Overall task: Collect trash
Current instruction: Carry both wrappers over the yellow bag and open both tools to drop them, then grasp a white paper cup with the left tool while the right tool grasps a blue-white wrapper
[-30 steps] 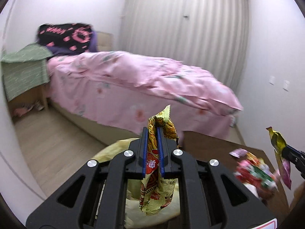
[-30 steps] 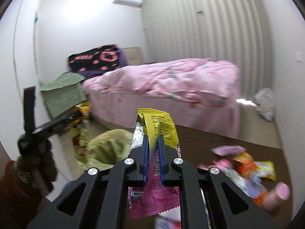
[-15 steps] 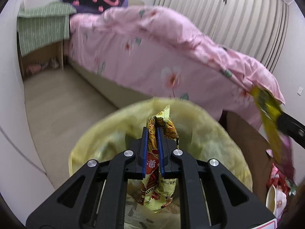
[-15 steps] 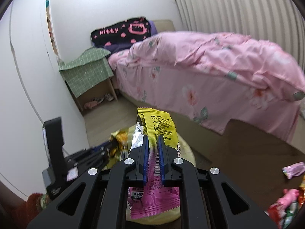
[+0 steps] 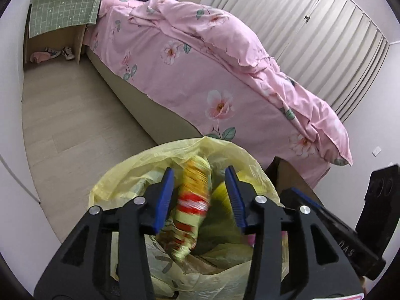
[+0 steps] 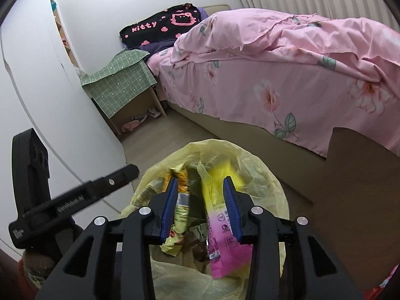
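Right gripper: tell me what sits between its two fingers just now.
In the right wrist view, the right gripper, jaws opening, has a yellow-and-pink wrapper between its fingers, blurred, over the yellow trash bag; whether the pads touch it is unclear.

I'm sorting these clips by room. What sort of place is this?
A bedroom, most likely: a bed under a pink flowered cover, a small bedside stand draped with green cloth, and long curtains along the wall.
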`<action>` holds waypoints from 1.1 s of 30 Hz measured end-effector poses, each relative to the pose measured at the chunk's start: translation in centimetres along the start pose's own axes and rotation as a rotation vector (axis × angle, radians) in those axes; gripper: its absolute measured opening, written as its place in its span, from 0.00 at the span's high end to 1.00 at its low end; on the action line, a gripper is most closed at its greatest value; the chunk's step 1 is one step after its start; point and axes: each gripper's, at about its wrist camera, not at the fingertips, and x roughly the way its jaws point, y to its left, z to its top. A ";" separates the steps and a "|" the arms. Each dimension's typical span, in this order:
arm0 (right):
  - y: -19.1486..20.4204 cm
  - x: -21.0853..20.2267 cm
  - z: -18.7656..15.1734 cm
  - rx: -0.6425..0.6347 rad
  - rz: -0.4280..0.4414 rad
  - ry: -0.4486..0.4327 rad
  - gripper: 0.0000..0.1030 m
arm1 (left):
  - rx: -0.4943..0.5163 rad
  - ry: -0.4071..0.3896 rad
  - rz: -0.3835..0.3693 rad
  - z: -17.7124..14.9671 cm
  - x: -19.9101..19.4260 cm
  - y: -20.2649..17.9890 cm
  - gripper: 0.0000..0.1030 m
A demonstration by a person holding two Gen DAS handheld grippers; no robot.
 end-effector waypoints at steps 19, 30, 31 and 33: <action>-5.3 -22.2 -7.9 -0.005 -0.430 -0.194 0.46 | 0.300 0.083 -0.225 -5.6 -4.9 -10.5 0.54; -9.7 -32.2 -16.7 0.129 -0.682 -0.209 0.46 | 0.481 0.197 -0.345 -12.4 -6.6 -16.4 0.54; -10.1 -32.2 -17.4 0.122 -0.696 -0.186 0.46 | 0.487 0.195 -0.355 -12.6 -6.4 -17.0 0.54; -10.5 -32.2 -18.3 0.109 -0.742 -0.163 0.46 | 0.484 0.198 -0.368 -12.7 -5.5 -18.1 0.54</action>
